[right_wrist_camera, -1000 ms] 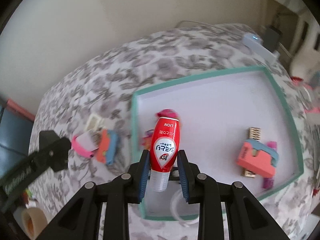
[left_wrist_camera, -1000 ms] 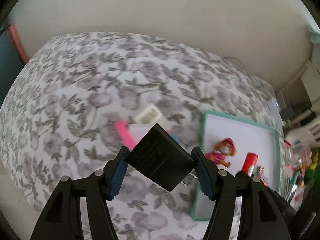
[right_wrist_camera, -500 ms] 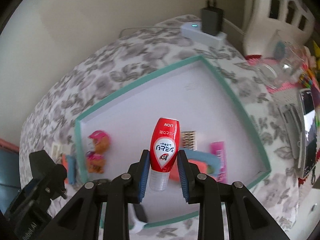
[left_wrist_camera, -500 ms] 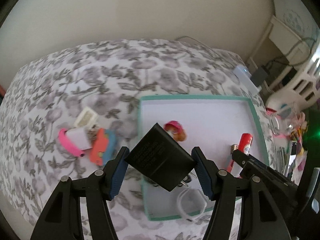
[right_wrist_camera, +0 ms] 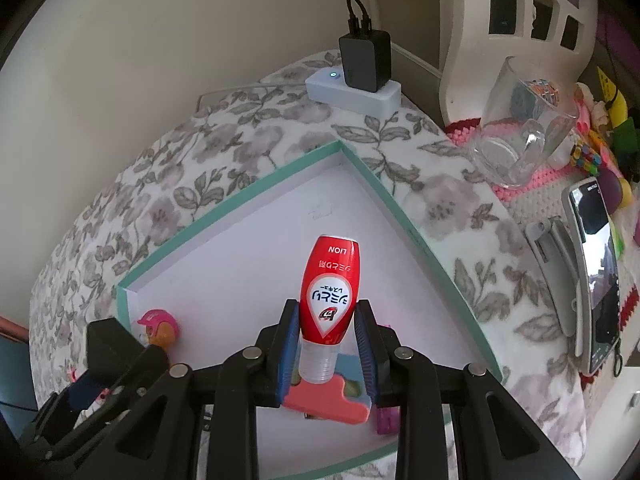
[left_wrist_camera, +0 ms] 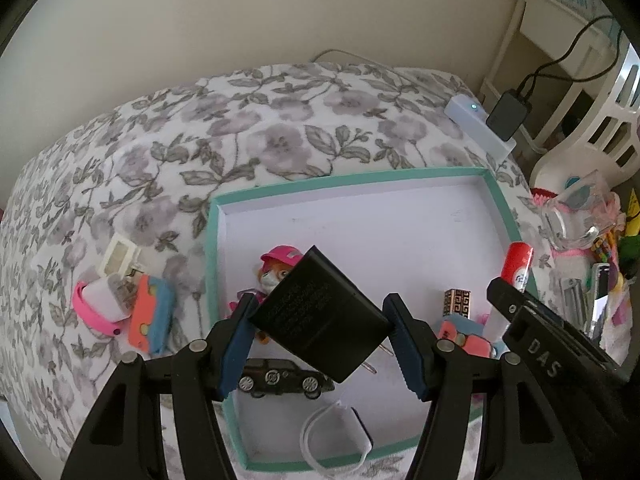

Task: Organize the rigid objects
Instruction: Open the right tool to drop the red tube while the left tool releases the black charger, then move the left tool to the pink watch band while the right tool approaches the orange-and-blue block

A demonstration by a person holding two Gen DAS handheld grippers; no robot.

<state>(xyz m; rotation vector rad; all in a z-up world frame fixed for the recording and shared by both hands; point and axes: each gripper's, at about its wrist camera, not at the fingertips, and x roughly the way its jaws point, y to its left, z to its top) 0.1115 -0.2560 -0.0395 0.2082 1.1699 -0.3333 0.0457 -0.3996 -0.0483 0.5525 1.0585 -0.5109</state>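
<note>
My left gripper point(left_wrist_camera: 320, 330) is shut on a black plug adapter point(left_wrist_camera: 320, 314), held above the near left part of a teal-rimmed white tray point(left_wrist_camera: 348, 178). My right gripper point(right_wrist_camera: 327, 346) is shut on a red bottle with a clear cap point(right_wrist_camera: 330, 290), held over the tray point(right_wrist_camera: 256, 190); the bottle also shows in the left wrist view point(left_wrist_camera: 518, 266). In the tray lie a pink-capped dog figure point(left_wrist_camera: 276, 262), a black toy car point(left_wrist_camera: 286, 378), a white ring point(left_wrist_camera: 334, 438), a patterned block point(left_wrist_camera: 458, 302) and a coral-and-blue toy point(right_wrist_camera: 332, 400).
On the floral cloth left of the tray lie a white case point(left_wrist_camera: 118, 254), a pink band with a white block point(left_wrist_camera: 102, 304) and an orange-blue toy point(left_wrist_camera: 150, 316). A power strip with charger point(right_wrist_camera: 356, 88), a glass mug point(right_wrist_camera: 520, 148) and a phone point(right_wrist_camera: 598, 264) stand at the right.
Both grippers have swung right and come in over the tray with their loads. The tray fills more of both views, and the car and ring now show.
</note>
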